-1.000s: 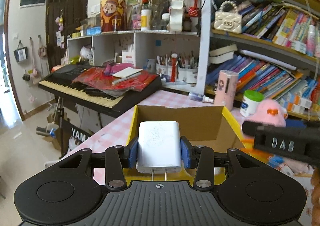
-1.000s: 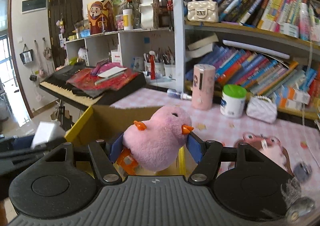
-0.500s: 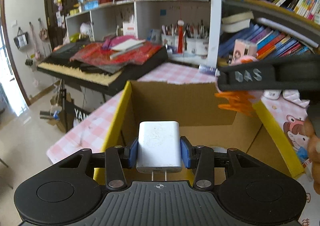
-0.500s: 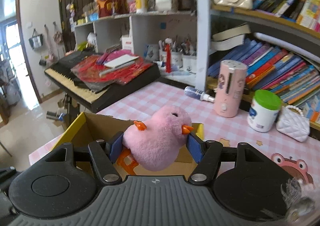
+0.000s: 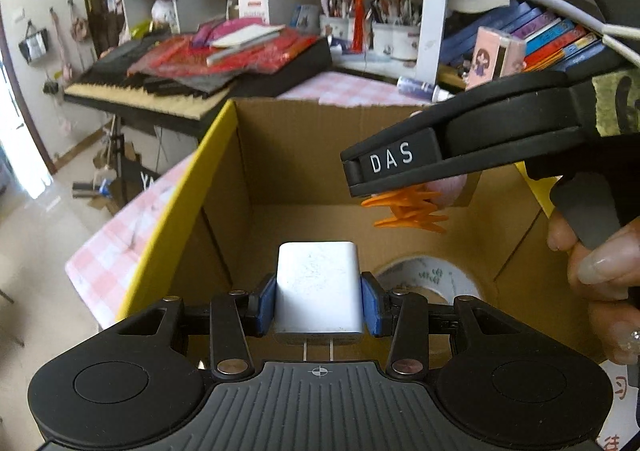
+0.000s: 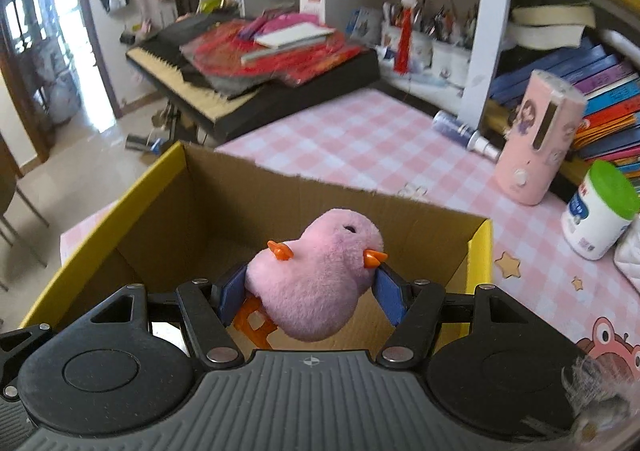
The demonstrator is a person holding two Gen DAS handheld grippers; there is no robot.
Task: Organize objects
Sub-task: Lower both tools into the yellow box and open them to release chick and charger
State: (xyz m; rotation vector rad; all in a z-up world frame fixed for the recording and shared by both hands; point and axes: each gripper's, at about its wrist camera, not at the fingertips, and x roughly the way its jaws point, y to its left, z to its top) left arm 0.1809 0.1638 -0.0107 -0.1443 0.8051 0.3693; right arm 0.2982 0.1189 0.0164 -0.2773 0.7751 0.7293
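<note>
Over the open cardboard box (image 5: 304,155) at twelve o'clock in both wrist views, two loads hang side by side. The left gripper (image 5: 319,301) has its jaws clamped on a white charger (image 5: 318,287), blue pads pressed against its two flanks and the metal prongs pointing back toward the camera (the plug is dead centre, above the box interior). Down on the box floor at about one o'clock from the charger lies a roll of white tape (image 5: 424,279), partly hidden behind the jaws. At two o'clock in the left view the right gripper (image 5: 404,187) comes in from the side, "DAS" lettered on its black finger, with orange feet dangling beneath it inside the box mouth and a hand (image 5: 600,271) on the trigger at three o'clock. In the right view that gripper's jaws are closed on a pink plush chick (image 6: 320,279), squeezed at both sides, orange wing tips poking out by the pads, held above the box with its yellow-edged flaps (image 6: 482,263). The box sits on a pink checked counter (image 6: 360,139). At two o'clock on the counter stand a pink cylindrical case (image 6: 540,139) and, just beside it, a white jar with a green lid (image 6: 600,211). At eleven o'clock, beyond the counter, a keyboard (image 6: 224,79) carries red folders.
</note>
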